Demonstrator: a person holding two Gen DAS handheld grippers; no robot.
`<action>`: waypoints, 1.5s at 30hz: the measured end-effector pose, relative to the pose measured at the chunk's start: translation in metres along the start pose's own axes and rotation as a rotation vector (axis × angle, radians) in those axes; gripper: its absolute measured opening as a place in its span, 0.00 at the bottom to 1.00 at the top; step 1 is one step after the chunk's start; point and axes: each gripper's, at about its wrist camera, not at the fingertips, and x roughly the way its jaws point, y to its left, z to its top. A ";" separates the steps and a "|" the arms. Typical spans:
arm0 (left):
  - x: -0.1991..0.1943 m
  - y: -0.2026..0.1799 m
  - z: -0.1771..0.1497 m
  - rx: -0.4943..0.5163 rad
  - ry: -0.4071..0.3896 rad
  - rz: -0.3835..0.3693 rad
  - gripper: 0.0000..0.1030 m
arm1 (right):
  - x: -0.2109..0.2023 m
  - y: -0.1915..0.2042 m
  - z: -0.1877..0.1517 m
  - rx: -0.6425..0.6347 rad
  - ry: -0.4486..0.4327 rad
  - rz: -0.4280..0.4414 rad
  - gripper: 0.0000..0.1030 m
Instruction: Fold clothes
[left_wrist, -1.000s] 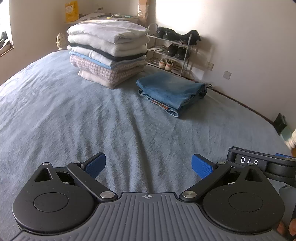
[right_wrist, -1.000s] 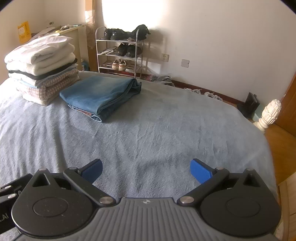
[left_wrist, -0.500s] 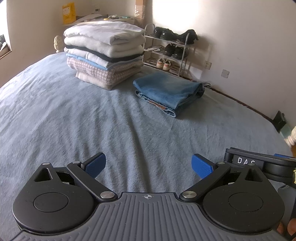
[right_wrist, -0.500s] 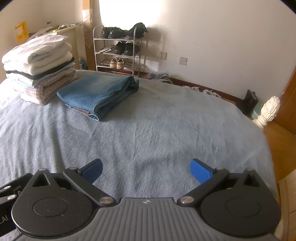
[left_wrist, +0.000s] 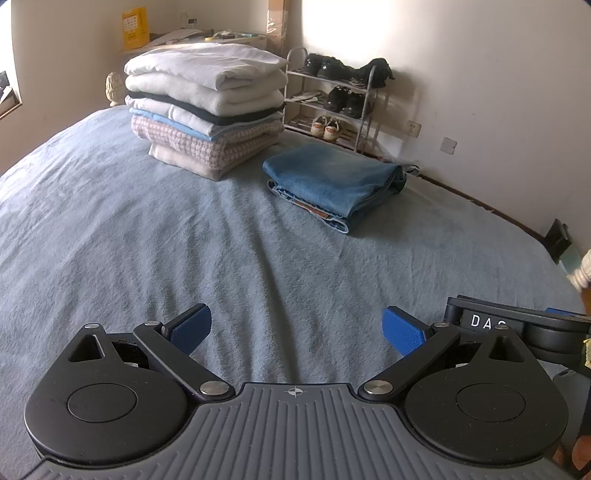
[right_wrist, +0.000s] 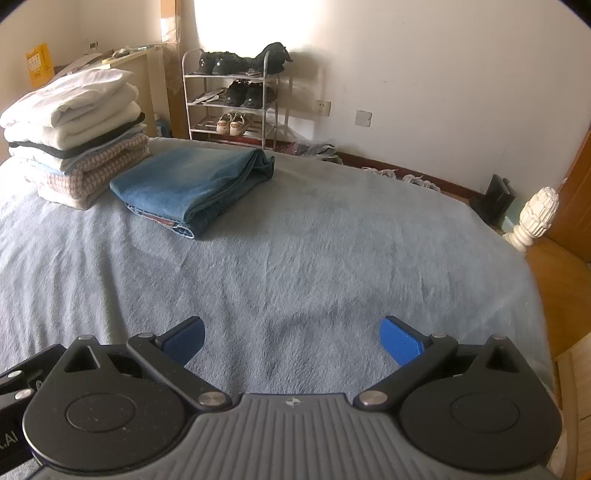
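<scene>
Folded blue jeans (left_wrist: 334, 182) (right_wrist: 192, 186) lie on the blue-grey bed cover (left_wrist: 147, 240) (right_wrist: 332, 240), right of a tall stack of folded clothes (left_wrist: 207, 107) (right_wrist: 74, 133) in white, black, light blue and pink check. My left gripper (left_wrist: 297, 328) hangs open low over the cover, well short of the jeans, with nothing between its blue pads. Beside it on the right, my right gripper (right_wrist: 291, 338) is likewise open with bare cover between its pads. Part of the right gripper's body (left_wrist: 517, 325) shows at the left wrist view's right edge.
A metal shoe rack (left_wrist: 332, 103) (right_wrist: 236, 99) stands against the far wall behind the bed. A desk with papers (left_wrist: 192, 35) is at the back left. A white carved bedpost (right_wrist: 535, 218) marks the bed's right corner, with wooden floor beyond.
Both grippers have drawn back slightly from the folded clothes and tilted, so the stack and jeans sit a bit further left in view. Both stay open.
</scene>
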 end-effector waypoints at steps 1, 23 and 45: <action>0.000 0.000 0.000 0.000 0.000 0.000 0.97 | 0.000 0.000 0.000 0.000 0.000 -0.001 1.00; 0.001 -0.005 -0.002 0.014 0.002 -0.007 0.97 | 0.004 -0.002 -0.002 0.015 0.018 -0.008 1.00; 0.003 -0.010 0.000 0.029 0.004 -0.013 0.97 | 0.006 -0.005 -0.002 0.029 0.031 -0.012 1.00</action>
